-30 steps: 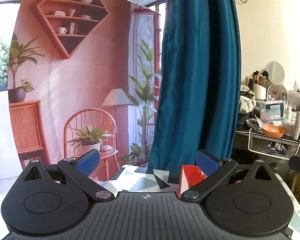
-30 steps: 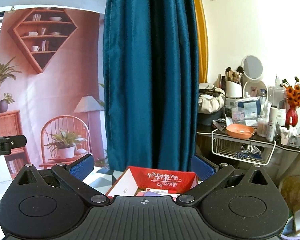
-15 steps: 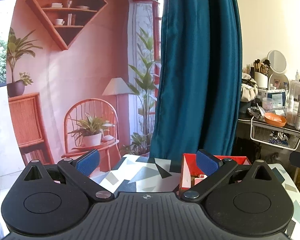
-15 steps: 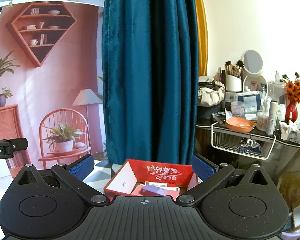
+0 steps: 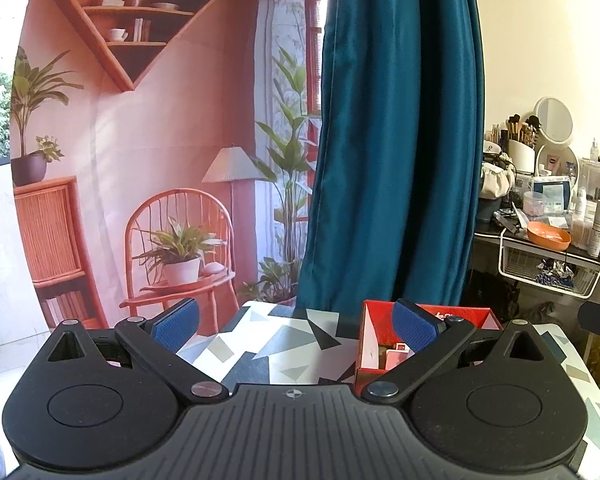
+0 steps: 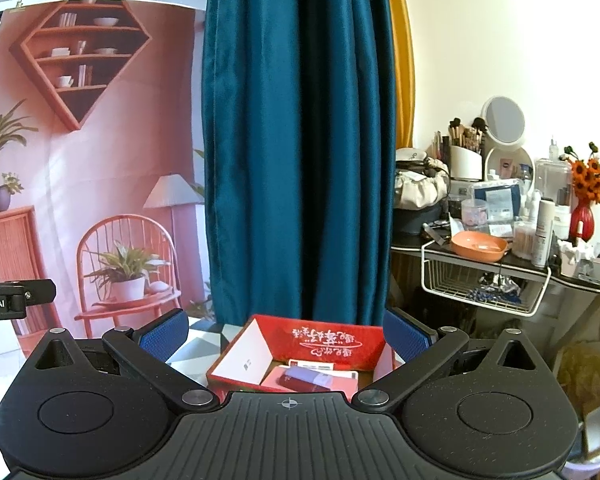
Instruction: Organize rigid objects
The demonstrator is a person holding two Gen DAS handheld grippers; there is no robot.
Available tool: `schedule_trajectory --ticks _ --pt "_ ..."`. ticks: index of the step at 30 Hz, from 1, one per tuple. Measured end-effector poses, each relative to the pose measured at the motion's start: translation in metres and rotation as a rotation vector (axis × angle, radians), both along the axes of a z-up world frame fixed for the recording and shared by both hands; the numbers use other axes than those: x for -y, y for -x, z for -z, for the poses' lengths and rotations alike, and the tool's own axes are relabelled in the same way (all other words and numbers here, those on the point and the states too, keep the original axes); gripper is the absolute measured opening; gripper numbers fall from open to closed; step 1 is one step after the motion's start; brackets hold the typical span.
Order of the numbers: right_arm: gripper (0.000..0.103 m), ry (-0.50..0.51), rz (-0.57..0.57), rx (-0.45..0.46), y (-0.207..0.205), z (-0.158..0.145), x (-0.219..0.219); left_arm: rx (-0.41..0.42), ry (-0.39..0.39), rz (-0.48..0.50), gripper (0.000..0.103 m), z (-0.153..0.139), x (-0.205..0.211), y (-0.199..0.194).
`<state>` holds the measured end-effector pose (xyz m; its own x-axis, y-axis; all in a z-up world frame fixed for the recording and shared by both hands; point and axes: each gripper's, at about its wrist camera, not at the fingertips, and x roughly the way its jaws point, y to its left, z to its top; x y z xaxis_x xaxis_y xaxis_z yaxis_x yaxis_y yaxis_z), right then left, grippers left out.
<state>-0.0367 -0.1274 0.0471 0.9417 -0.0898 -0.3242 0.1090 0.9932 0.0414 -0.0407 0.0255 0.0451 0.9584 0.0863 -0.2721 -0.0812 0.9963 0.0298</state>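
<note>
Teal curtain (image 6: pixel 296 152) centre, printed backdrop (image 5: pixel 140 140) left, cluttered vanity (image 6: pixel 512 248) right.

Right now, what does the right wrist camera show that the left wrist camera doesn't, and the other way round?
Only the right wrist view shows the writing inside the red box, a purple item in it, and orange flowers. Only the left wrist view shows much of the patterned tabletop. Both show the teal curtain, orange bowl and open grippers.

White brush-style characters run across the inner back wall of the red box (image 6: pixel 332 342), seen upside down and too stylised to read. At far left, a black bar (image 6: pixel 4 300) carries the partial white lettering "obot.AI".
</note>
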Motion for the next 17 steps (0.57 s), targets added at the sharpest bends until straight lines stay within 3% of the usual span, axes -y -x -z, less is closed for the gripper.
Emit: schedule_trajectory --ticks 17 --pt "0.103 -0.012 0.001 -0.017 -0.0034 0.0043 0.0015 -0.011 0.003 -0.007 0.103 0.0014 0.0006 -0.0009"
